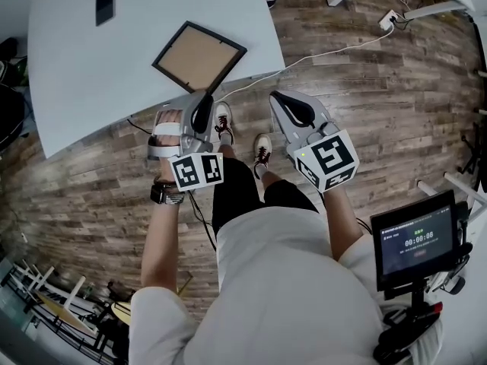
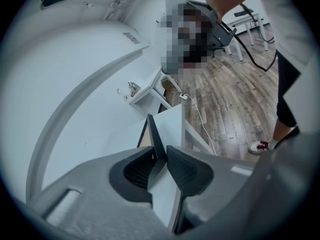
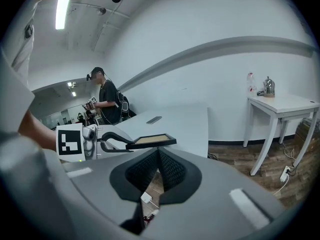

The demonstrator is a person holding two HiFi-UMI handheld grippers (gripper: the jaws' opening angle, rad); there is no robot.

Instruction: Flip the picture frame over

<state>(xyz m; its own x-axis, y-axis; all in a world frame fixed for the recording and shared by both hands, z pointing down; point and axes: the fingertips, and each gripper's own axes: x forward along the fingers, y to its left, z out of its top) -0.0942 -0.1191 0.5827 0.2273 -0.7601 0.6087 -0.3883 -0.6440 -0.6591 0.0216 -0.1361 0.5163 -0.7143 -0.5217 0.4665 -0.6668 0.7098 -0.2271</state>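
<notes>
Black picture frame (image 1: 199,56), upper centre on table (image 1: 76,67), is clamped at its corner by L gripper (image 1: 202,101); R gripper (image 1: 280,99) clenched, empty.

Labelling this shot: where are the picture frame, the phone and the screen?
picture frame (image 1: 198,58), head view, its brown backing board
phone (image 1: 105,3), head view, middle of its dark face
screen (image 1: 415,243), head view, middle of the lit display

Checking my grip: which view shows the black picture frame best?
Head view: it shows nearly all the black picture frame with brown backing, backing up. Left gripper view shows only an edge in the left tongs; right gripper view sees it nearly edge-on.
</notes>
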